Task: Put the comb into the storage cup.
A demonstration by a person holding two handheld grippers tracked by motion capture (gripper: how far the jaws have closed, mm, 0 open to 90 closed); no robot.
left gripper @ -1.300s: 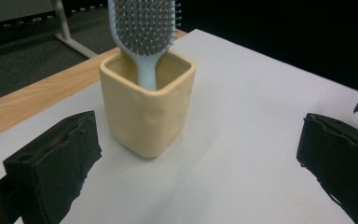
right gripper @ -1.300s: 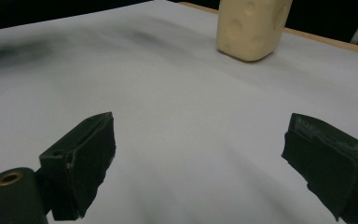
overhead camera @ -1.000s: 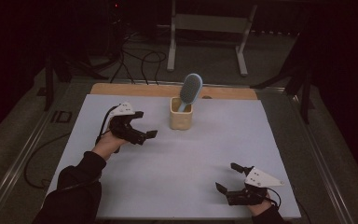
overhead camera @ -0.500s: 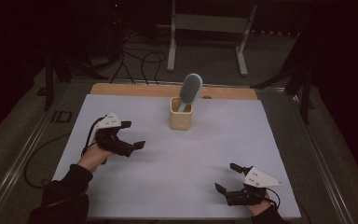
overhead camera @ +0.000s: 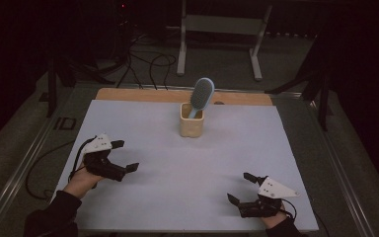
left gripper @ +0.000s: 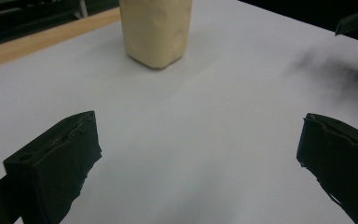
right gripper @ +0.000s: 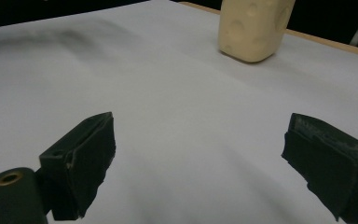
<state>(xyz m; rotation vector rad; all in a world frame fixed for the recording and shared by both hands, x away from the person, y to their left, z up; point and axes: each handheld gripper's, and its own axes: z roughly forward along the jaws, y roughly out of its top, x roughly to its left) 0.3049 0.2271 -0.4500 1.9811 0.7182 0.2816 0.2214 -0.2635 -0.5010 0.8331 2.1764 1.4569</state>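
Note:
A cream cup (overhead camera: 191, 120) stands upright near the far middle of the white table sheet (overhead camera: 187, 168), with a light blue hairbrush (overhead camera: 201, 95) leaning out of its top. The cup (left gripper: 154, 29) lies ahead of my left gripper (left gripper: 196, 163) at some distance, and the cup (right gripper: 252, 29) also shows far ahead of my right gripper (right gripper: 200, 163). My left gripper (overhead camera: 126, 157) hovers open over the sheet's left side with nothing between its jaws. Close to the sheet's front right edge, my right gripper (overhead camera: 242, 188) rests open and holds nothing.
A wooden board edge (overhead camera: 143, 94) runs along the far side of the sheet. Metal rails (overhead camera: 19, 173) border the table. Cables (overhead camera: 143, 64) and a stand's legs (overhead camera: 182, 59) lie on the dark floor beyond.
My left gripper has drawn back from beside the cup toward the near left of the sheet. The right gripper has stayed in place.

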